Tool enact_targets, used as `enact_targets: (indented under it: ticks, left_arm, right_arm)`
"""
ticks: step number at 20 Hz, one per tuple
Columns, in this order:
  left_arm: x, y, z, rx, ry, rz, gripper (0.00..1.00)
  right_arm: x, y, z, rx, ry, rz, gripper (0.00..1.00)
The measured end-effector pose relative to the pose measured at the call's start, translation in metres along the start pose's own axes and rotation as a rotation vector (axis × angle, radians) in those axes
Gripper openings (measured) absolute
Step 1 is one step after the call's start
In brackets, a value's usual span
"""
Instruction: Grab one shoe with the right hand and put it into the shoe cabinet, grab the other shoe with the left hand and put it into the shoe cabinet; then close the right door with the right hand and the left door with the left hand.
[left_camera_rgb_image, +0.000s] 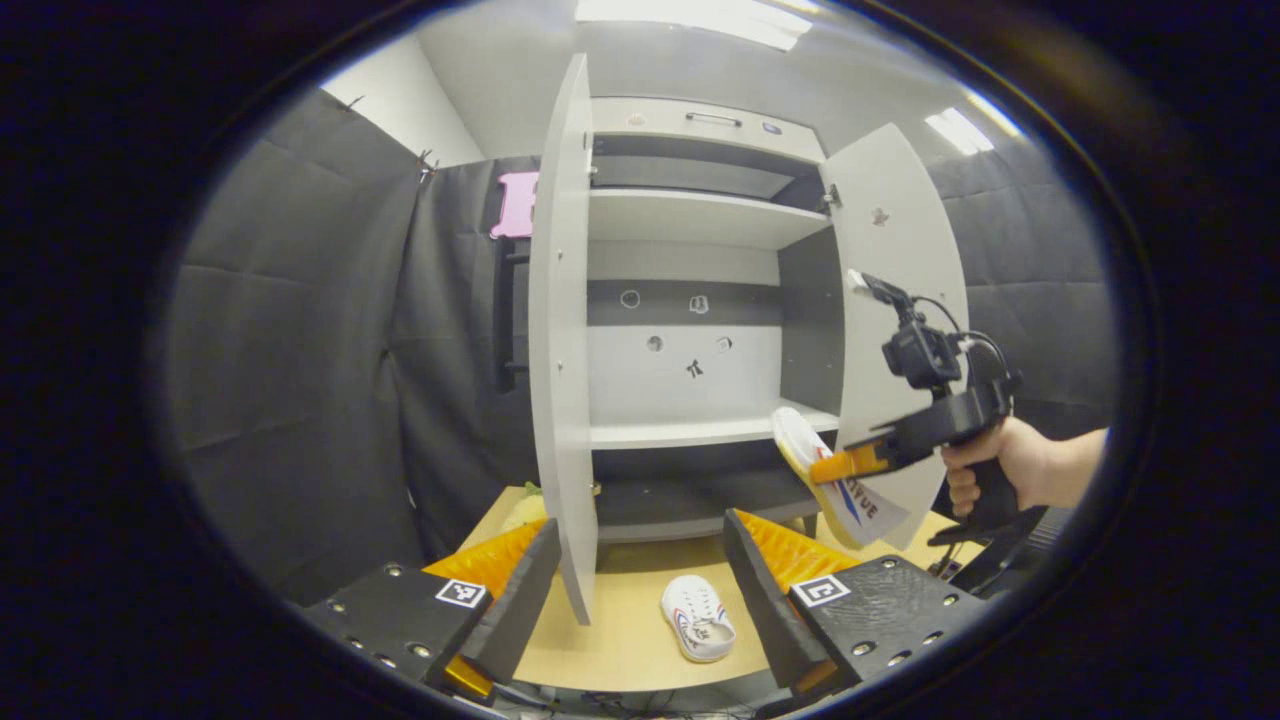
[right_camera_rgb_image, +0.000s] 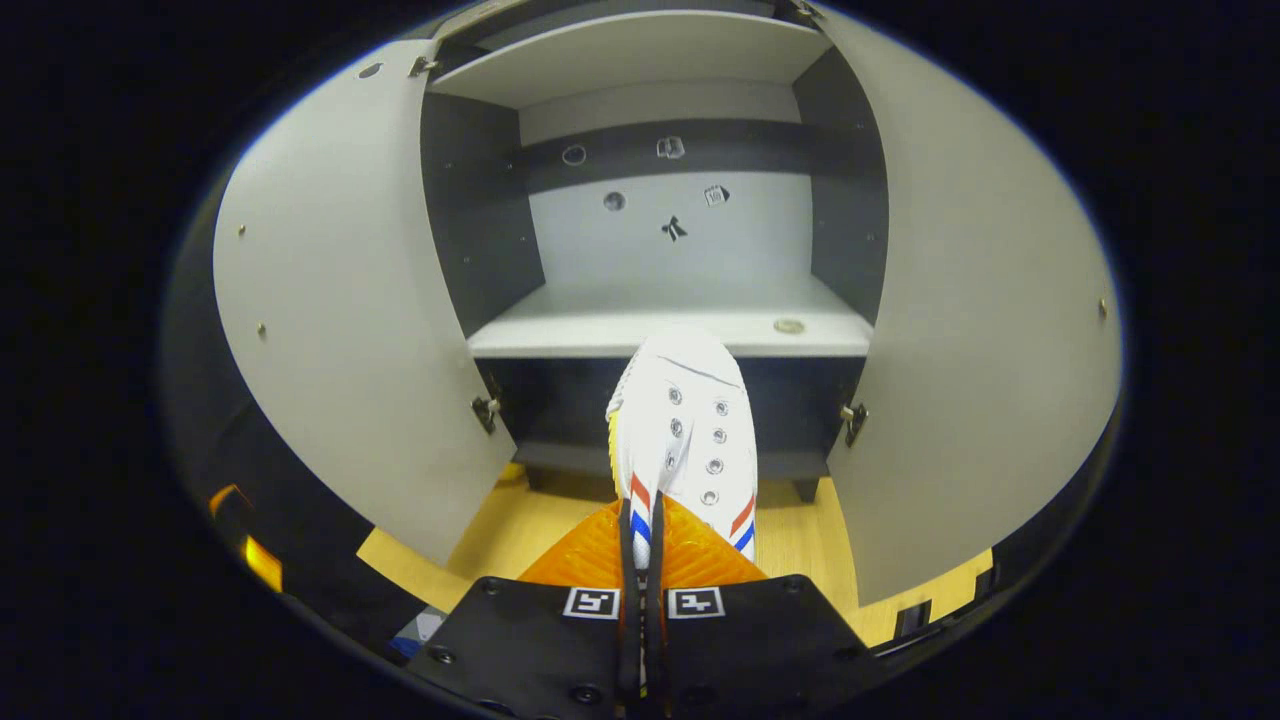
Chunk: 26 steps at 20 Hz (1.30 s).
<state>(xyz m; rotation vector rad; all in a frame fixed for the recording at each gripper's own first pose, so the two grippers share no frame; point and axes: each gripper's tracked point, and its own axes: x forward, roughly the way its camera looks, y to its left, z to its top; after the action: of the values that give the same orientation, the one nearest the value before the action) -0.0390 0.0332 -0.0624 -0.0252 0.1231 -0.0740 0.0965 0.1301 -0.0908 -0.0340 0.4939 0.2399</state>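
Heel of white canvas shoe with red and blue stripes hidden between right gripper fingers, clamped tight, toe just short of grey open-doored shoe cabinet shelf. Second white shoe flat on near wooden tabletop, between wide-apart left gripper fingers, untouched.

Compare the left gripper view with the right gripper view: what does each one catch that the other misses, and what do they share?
Left gripper view alone: the second shoe lying on the wooden floor in front of the cabinet, the left gripper open above it, the hand holding the right gripper, and the cabinet's upper shelf.

Right gripper view alone: the held shoe's eyelets and side stripes seen from above, and a small round disc on the shelf.

Both: the open shoe cabinet with both doors swung out, and the held shoe, clamped and nearing the middle shelf.
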Motion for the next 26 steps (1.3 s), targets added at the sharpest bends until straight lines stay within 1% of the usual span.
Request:
enact_targets:
  ticks: [2, 4, 8, 11, 14, 16, 18, 21, 26]
  left_arm:
    - [0.005, 0.001, 0.001, 0.017, 0.005, -0.01, 0.94]
    - [0.012, -0.002, 0.013, 0.023, -0.017, -0.018, 0.94]
    - [0.026, -0.005, 0.028, 0.017, -0.044, -0.003, 0.94]
    - [0.044, -0.019, 0.022, 0.011, -0.023, -0.012, 0.94]
    - [0.061, -0.032, 0.016, 0.025, 0.003, 0.003, 0.94]
    - [0.071, -0.04, 0.011, 0.018, 0.022, 0.01, 0.94]
    - [0.08, -0.043, 0.007, 0.02, 0.042, 0.037, 0.94]
    - [0.09, -0.046, 0.0, 0.01, 0.072, 0.088, 0.94]
    - [0.099, -0.048, -0.008, 0.013, 0.11, 0.188, 0.94]
  right_arm:
    - [0.008, -0.003, 0.031, -0.022, -0.044, -0.023, 0.04]
    - [0.017, -0.004, 0.061, -0.008, -0.09, -0.024, 0.04]
    - [0.041, -0.018, 0.112, -0.005, -0.164, -0.029, 0.03]
    - [0.061, -0.031, 0.147, -0.009, -0.213, -0.036, 0.04]
    - [0.086, -0.051, 0.175, 0.004, -0.247, -0.041, 0.03]
    - [0.104, -0.063, 0.185, 0.011, -0.251, -0.044, 0.03]
    - [0.12, -0.072, 0.189, 0.019, -0.243, -0.038, 0.03]
    - [0.148, -0.084, 0.194, 0.034, -0.233, -0.036, 0.03]
    - [0.19, -0.092, 0.198, 0.075, -0.207, 0.012, 0.03]
